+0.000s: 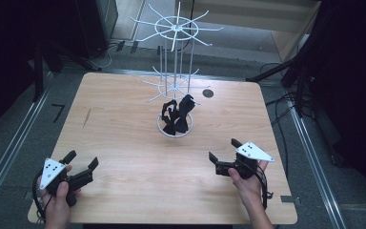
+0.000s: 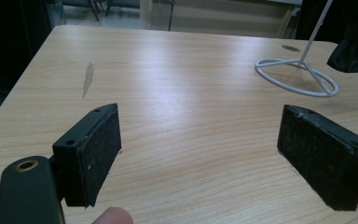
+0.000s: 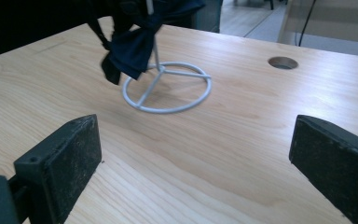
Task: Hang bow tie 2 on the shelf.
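Observation:
A white wire display rack (image 1: pixel 176 57) stands on its ring base (image 1: pixel 175 131) at the middle of the wooden table (image 1: pixel 124 143). Dark bow ties (image 1: pixel 177 114) hang from its lower arms. In the right gripper view the bow ties (image 3: pixel 135 42) hang over the ring base (image 3: pixel 168 88). My left gripper (image 1: pixel 82 161) is held low at the near left corner, open, nothing between its pads (image 2: pixel 98 149). My right gripper (image 1: pixel 223 150) is at the near right, open and empty, pointing toward the rack. The left gripper view shows the ring base (image 2: pixel 298 74) far right with a dark tie end (image 2: pixel 349 53).
A round cable hole (image 1: pixel 208 93) lies in the table behind the rack. A grey smear (image 1: pixel 86 118) marks the left part of the tabletop. Dark stands and cables (image 1: pixel 286 100) flank the table on the floor.

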A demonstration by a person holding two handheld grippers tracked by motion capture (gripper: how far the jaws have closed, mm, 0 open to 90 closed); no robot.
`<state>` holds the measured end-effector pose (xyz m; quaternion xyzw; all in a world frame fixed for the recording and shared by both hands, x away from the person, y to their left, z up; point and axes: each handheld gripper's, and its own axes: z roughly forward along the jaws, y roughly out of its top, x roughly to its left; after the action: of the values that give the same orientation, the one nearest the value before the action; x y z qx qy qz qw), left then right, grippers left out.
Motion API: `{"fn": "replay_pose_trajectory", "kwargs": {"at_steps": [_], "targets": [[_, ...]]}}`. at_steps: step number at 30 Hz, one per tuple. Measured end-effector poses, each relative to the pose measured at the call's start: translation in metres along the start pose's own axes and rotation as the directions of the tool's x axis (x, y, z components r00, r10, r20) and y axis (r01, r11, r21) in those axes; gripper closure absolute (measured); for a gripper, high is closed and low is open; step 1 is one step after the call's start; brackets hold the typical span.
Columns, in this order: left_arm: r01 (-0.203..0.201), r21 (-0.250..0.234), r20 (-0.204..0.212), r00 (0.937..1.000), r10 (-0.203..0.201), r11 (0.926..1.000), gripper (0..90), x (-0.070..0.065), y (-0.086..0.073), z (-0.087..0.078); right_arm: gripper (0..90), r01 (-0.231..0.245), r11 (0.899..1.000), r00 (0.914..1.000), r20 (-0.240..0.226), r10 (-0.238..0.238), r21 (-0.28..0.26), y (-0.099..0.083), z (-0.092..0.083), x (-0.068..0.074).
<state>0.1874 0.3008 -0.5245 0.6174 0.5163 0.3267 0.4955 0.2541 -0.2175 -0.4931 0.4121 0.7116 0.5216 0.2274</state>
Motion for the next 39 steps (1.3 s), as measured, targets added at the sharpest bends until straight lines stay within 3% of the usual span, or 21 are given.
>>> {"fn": "replay_pose_trajectory", "kwargs": {"at_steps": [10, 22, 29, 39], "targets": [[0.001, 0.0, 0.001, 1.0, -0.001, 1.0, 14.5, 0.0, 0.0, 0.0, 2.6, -0.034, 0.999, 0.9979, 0.054, 0.035, -0.004, -0.016, -0.032, -0.03], [0.008, -0.004, 0.0, 1.0, -0.008, 1.0, 14.4, 0.0, 0.0, 0.0, 2.7, -0.071, 0.997, 0.9889, 0.131, 0.07, 0.002, -0.044, -0.073, -0.067], [0.007, -0.003, 0.001, 1.0, -0.007, 1.0, 14.4, 0.0, 0.0, 0.0, 2.8, -0.105, 0.994, 0.9757, 0.194, 0.101, 0.012, -0.061, -0.094, -0.086], [0.006, -0.001, 0.002, 1.0, -0.006, 1.0, 14.4, 0.0, 0.0, 0.0, 4.2, -0.135, 0.991, 0.9625, 0.24, 0.127, 0.019, -0.079, -0.119, -0.102]]}}
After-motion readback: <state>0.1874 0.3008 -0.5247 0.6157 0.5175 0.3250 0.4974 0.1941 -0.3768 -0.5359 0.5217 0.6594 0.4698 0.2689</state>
